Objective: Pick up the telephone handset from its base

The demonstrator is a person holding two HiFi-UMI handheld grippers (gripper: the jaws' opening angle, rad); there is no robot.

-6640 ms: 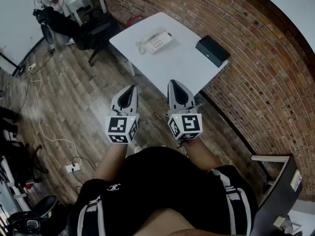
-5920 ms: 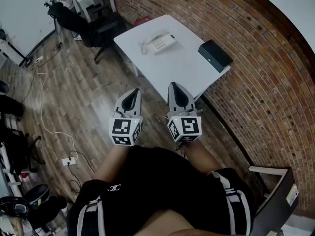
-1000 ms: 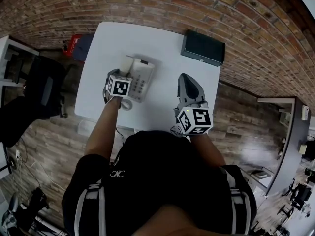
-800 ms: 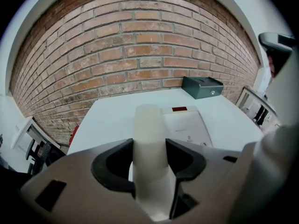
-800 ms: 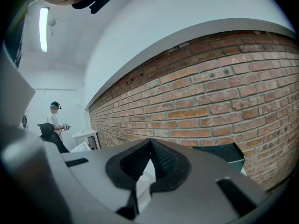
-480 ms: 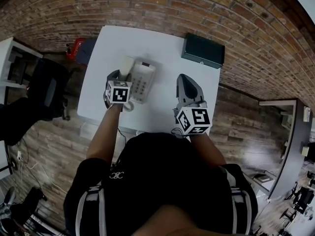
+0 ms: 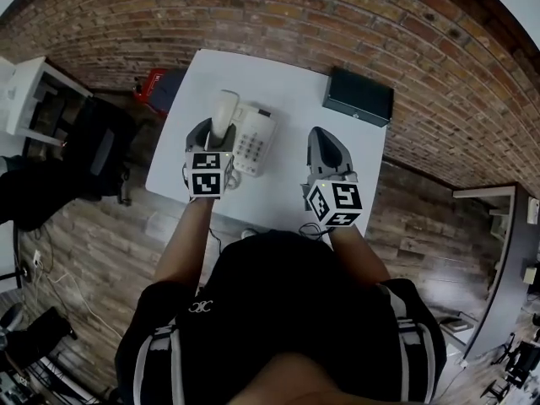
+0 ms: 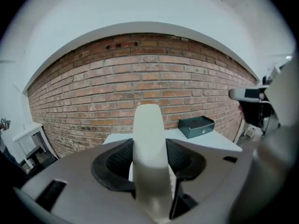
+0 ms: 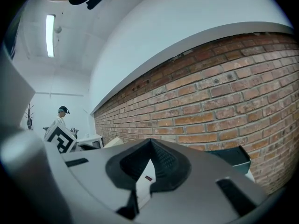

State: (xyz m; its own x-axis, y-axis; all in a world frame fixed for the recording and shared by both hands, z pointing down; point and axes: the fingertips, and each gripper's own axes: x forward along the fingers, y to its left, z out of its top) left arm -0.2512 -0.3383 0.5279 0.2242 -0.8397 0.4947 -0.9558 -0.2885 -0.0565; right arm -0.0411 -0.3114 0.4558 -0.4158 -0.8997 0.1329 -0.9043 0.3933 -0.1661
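Over phone base [image 7: 256, 141], L claw [image 7: 212, 130] clamps handset [image 7: 224, 108], aimed fwd.

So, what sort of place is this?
Probably an office or workshop room: a white table with a desk phone, a black chair beside it, a brick wall and a wood floor.
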